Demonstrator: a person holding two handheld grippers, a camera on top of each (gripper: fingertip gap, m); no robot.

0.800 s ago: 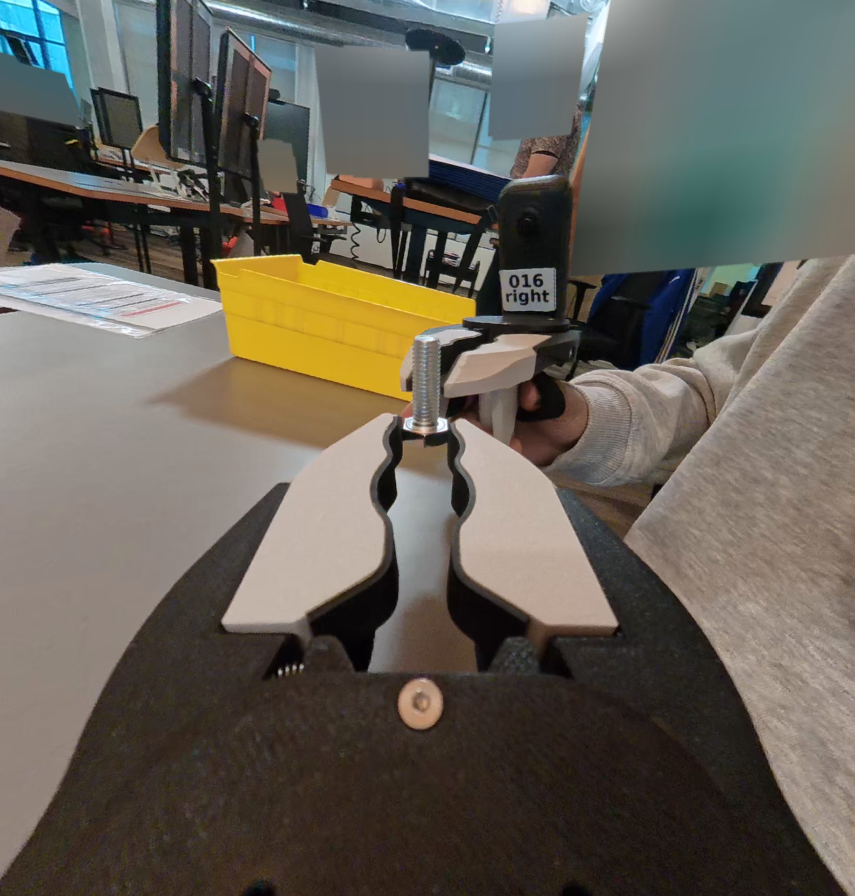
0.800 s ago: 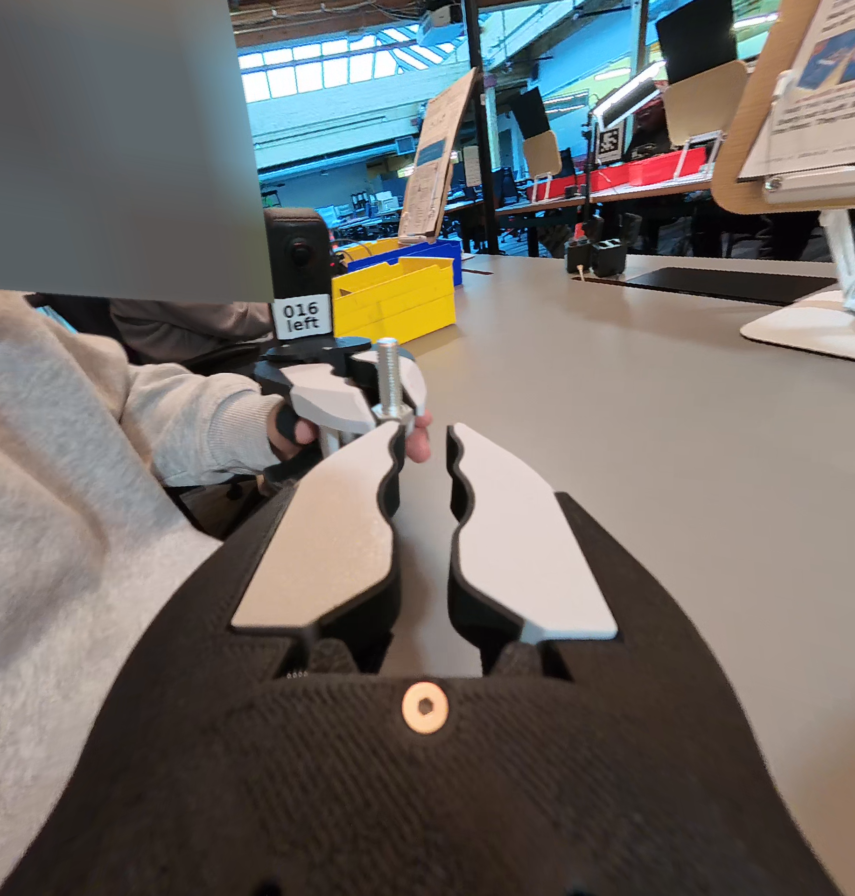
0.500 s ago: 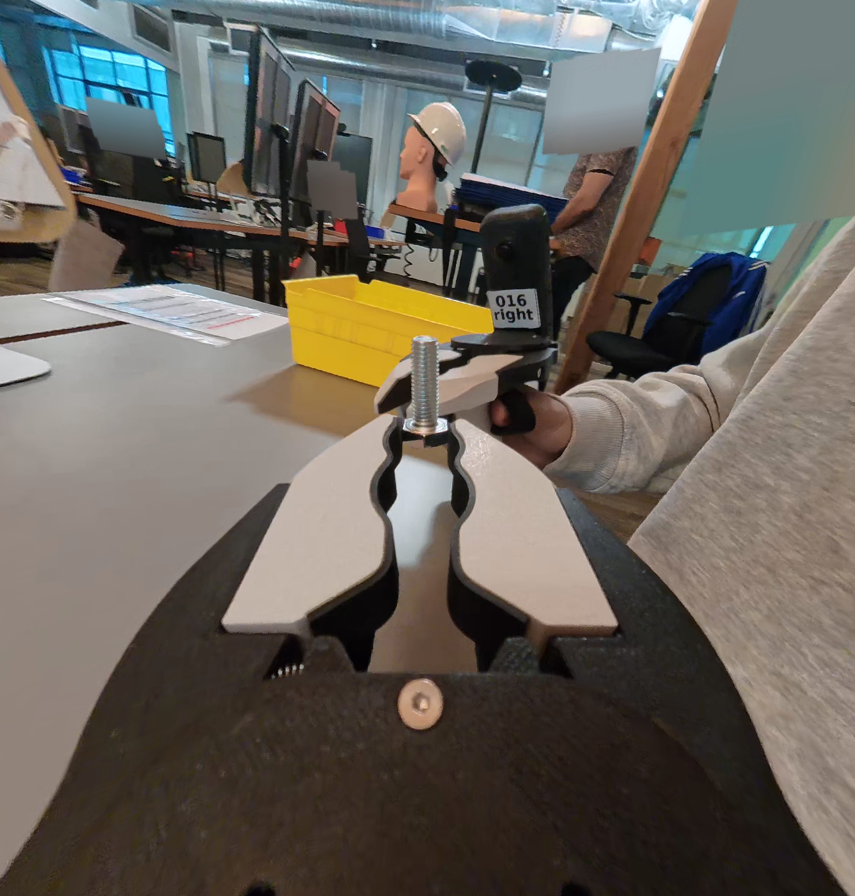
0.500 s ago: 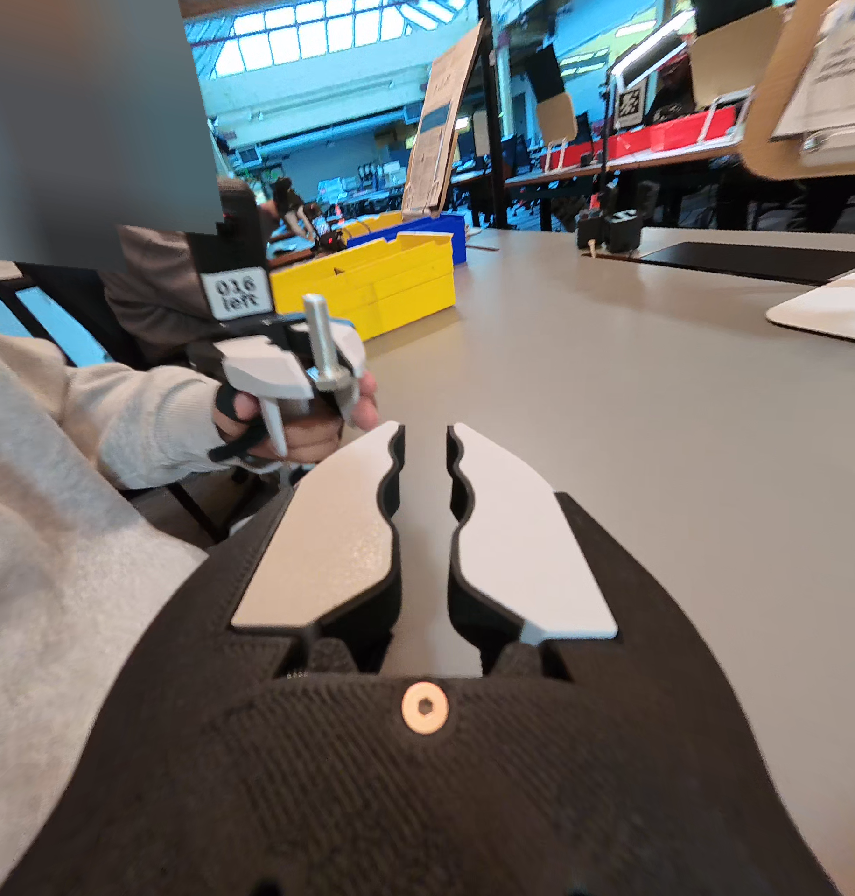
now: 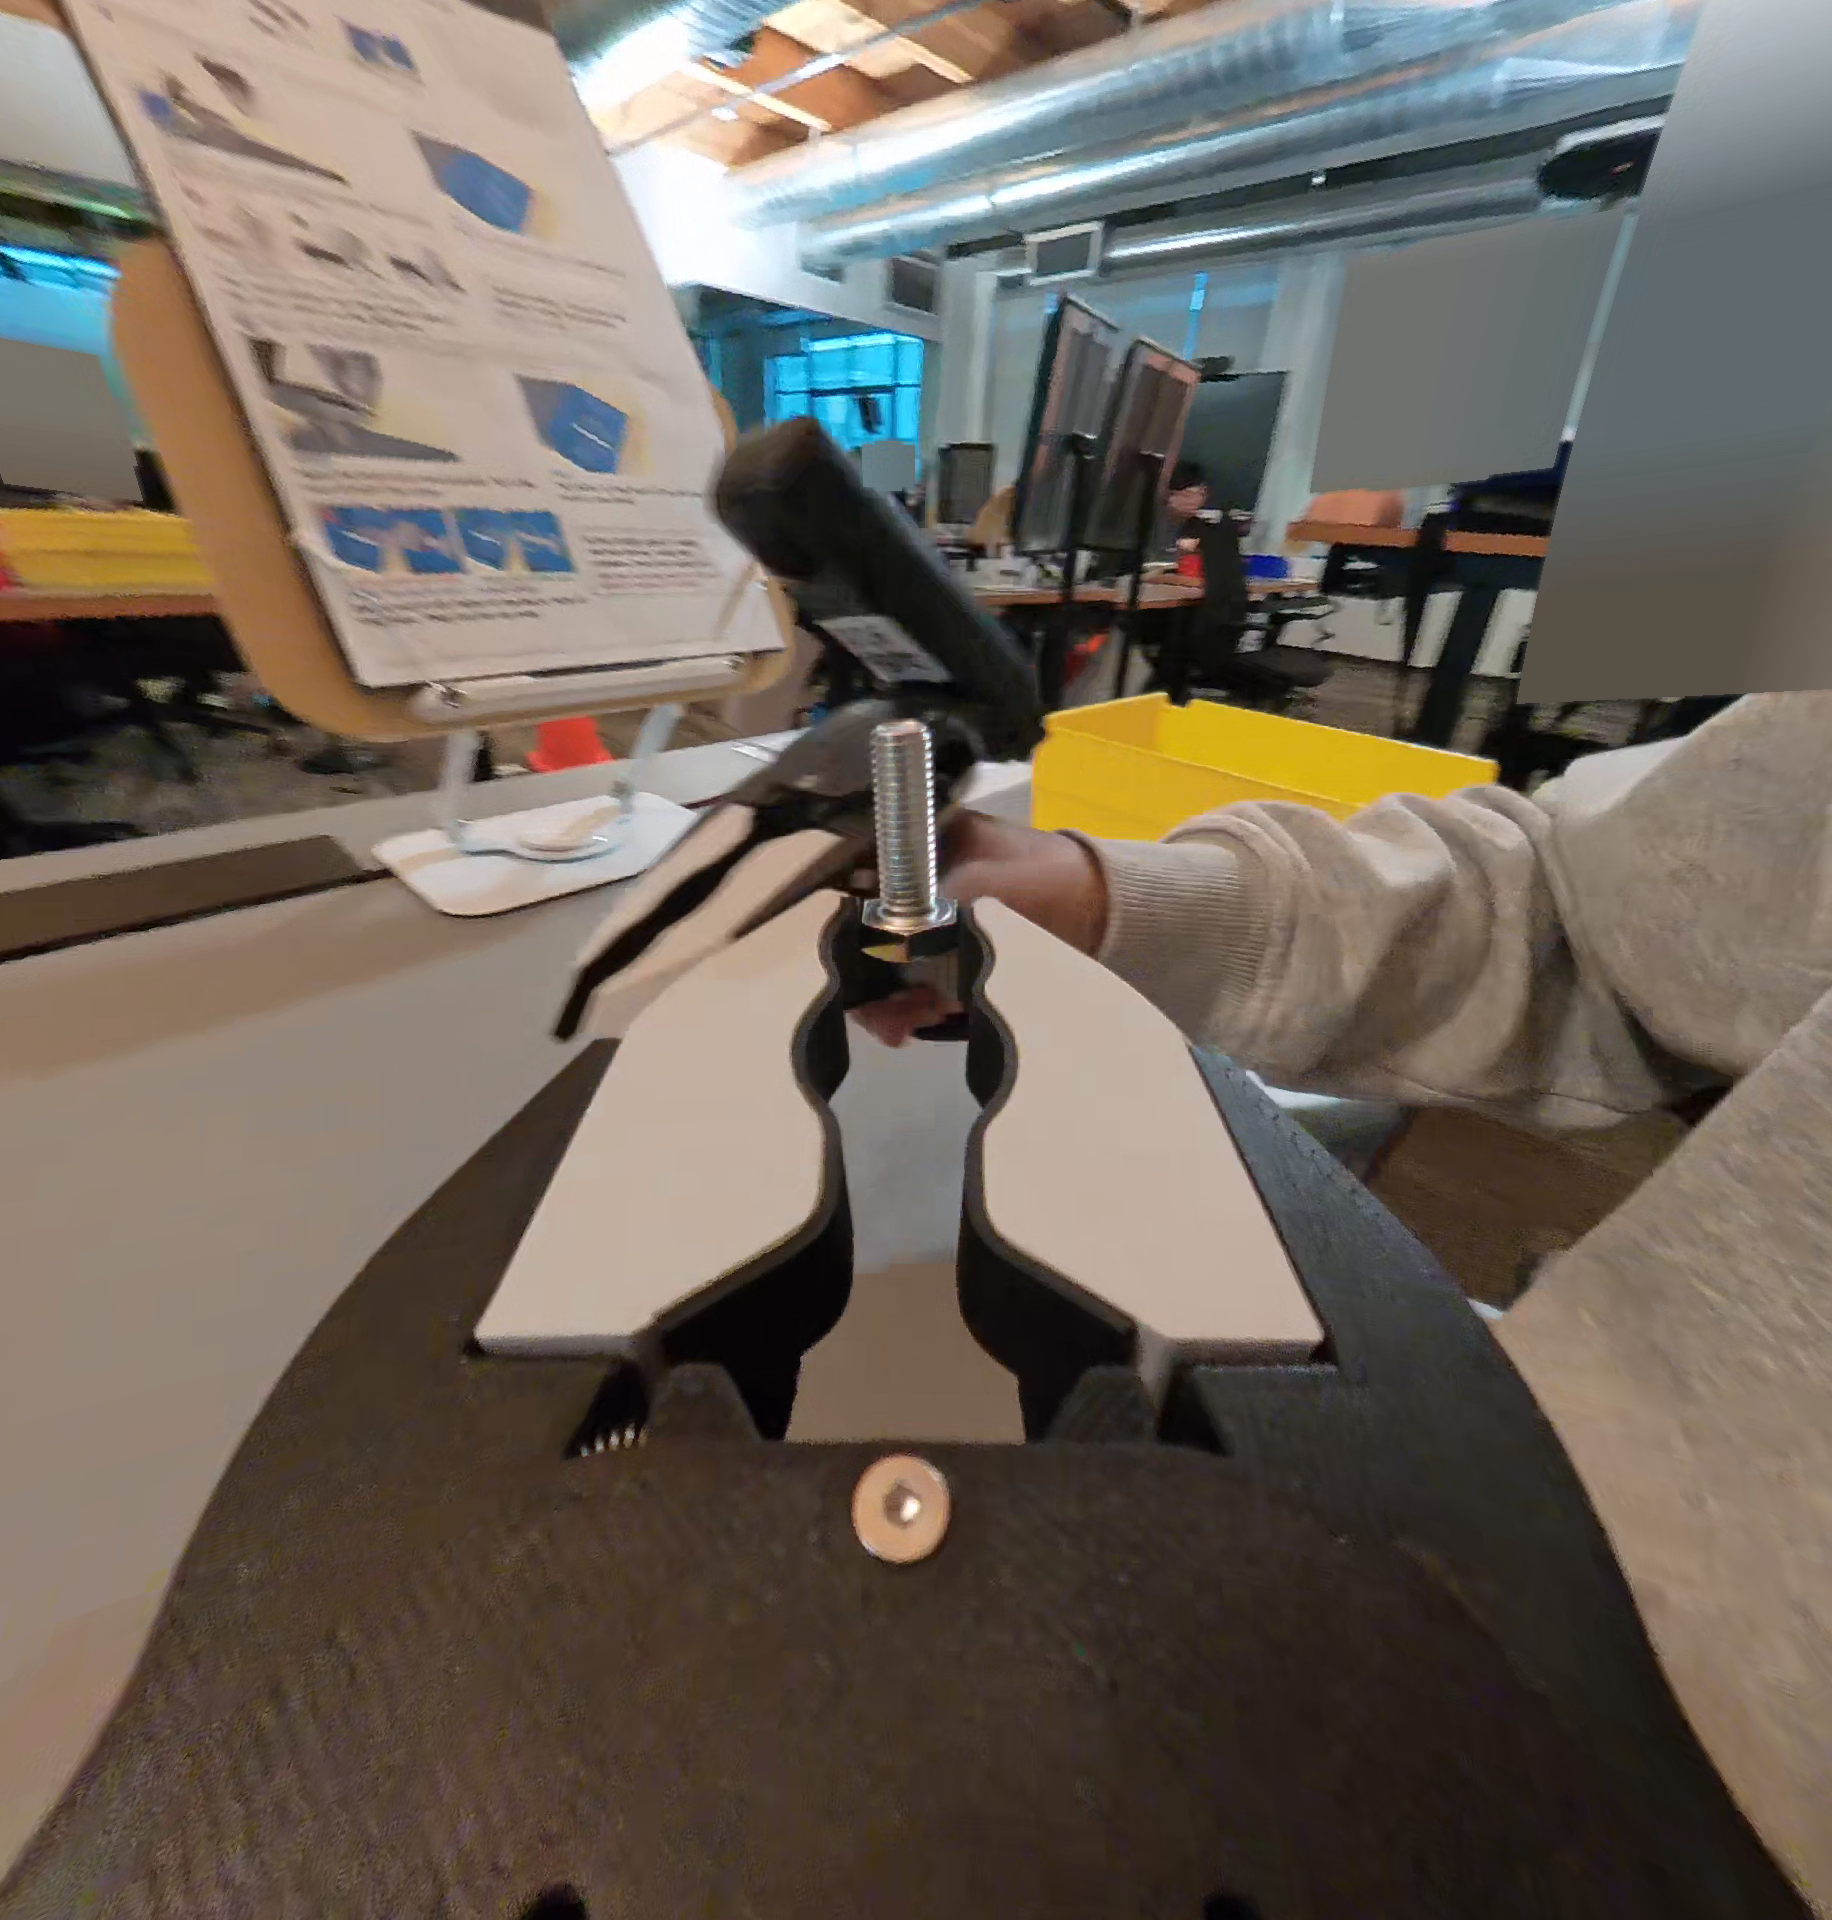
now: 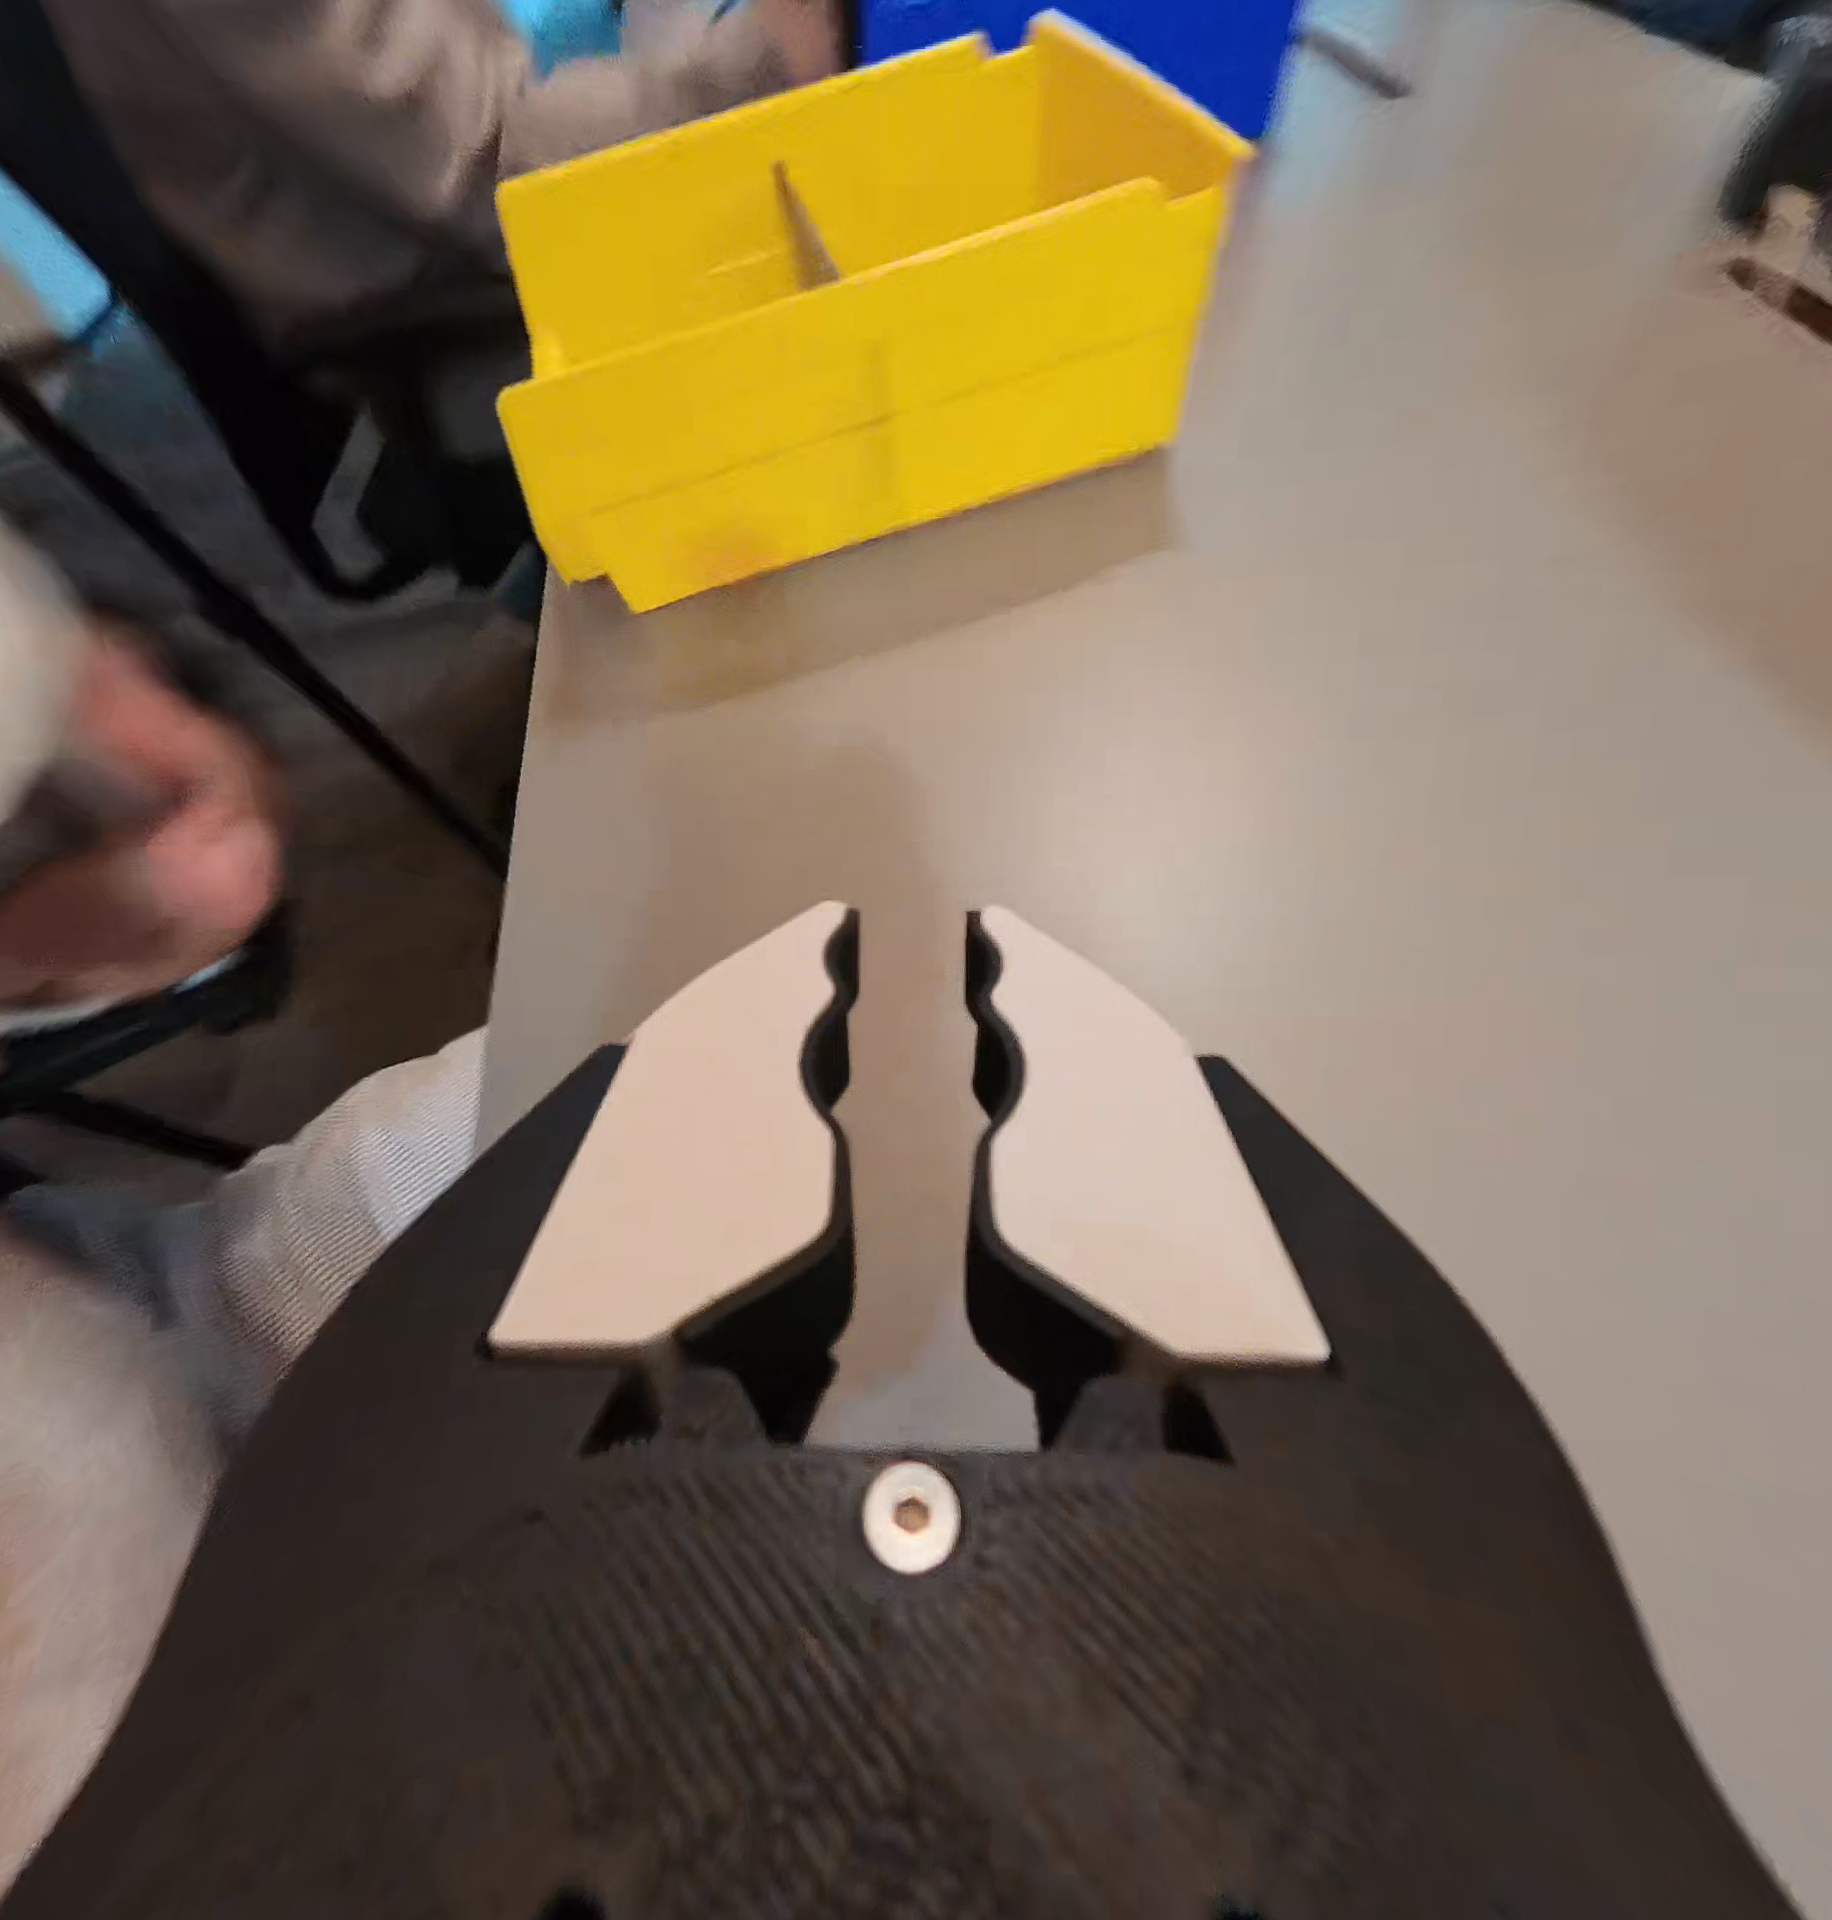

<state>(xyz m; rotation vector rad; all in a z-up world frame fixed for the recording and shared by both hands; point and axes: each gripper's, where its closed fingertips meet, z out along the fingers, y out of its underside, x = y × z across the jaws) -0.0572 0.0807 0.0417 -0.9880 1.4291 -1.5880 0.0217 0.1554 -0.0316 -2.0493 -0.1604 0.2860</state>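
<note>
On the grey worktop a yellow bin with a divider stands near the edge, ahead of the right gripper, whose jaws are parted and empty above bare surface. A document stand rises behind. The left gripper pinches a bolt by its head, threads upright, with the right gripper just beyond it. Keeping that pinch firm and level should keep the bolt from tipping.
</note>
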